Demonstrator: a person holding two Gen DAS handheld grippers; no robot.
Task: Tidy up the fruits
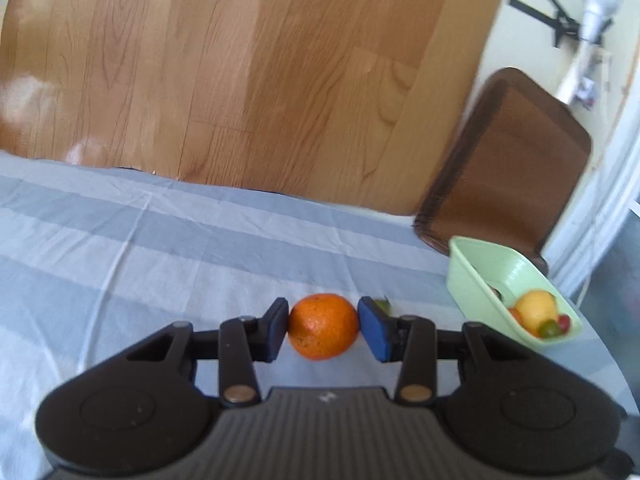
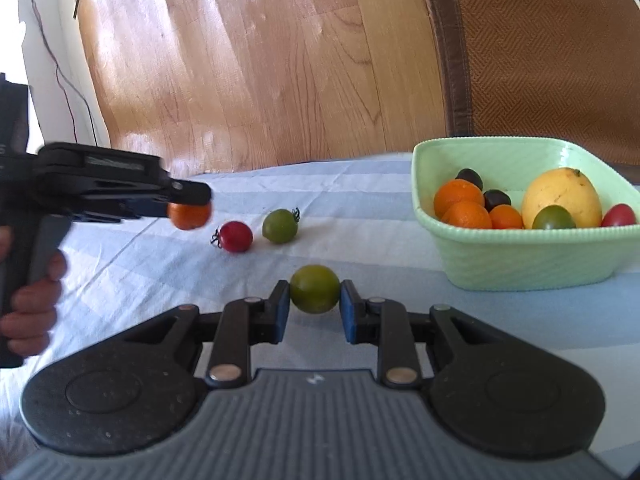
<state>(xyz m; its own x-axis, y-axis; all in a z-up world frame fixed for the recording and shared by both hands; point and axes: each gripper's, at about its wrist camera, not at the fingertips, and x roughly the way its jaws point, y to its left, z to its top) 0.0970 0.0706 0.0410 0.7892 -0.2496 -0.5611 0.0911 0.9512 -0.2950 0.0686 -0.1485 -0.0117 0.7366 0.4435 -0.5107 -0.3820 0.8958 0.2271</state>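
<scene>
My left gripper (image 1: pixel 323 326) is shut on an orange mandarin (image 1: pixel 323 326) and holds it above the striped cloth; it also shows at the left of the right wrist view (image 2: pixel 190 210), lifted. My right gripper (image 2: pixel 315 306) is shut on a green tomato (image 2: pixel 315 294) just above the cloth. A pale green bowl (image 2: pixel 520 256) at the right holds several fruits: mandarins, a yellow lemon (image 2: pixel 560 200), dark and red tomatoes. A red tomato (image 2: pixel 236 236) and a green tomato (image 2: pixel 280 226) lie loose on the cloth.
The table wears a blue and white striped cloth (image 1: pixel 160 248). A brown chair (image 1: pixel 508 168) stands beyond the bowl at the table's far edge. Wooden floor lies past the edge. The bowl shows at the right in the left wrist view (image 1: pixel 472 280).
</scene>
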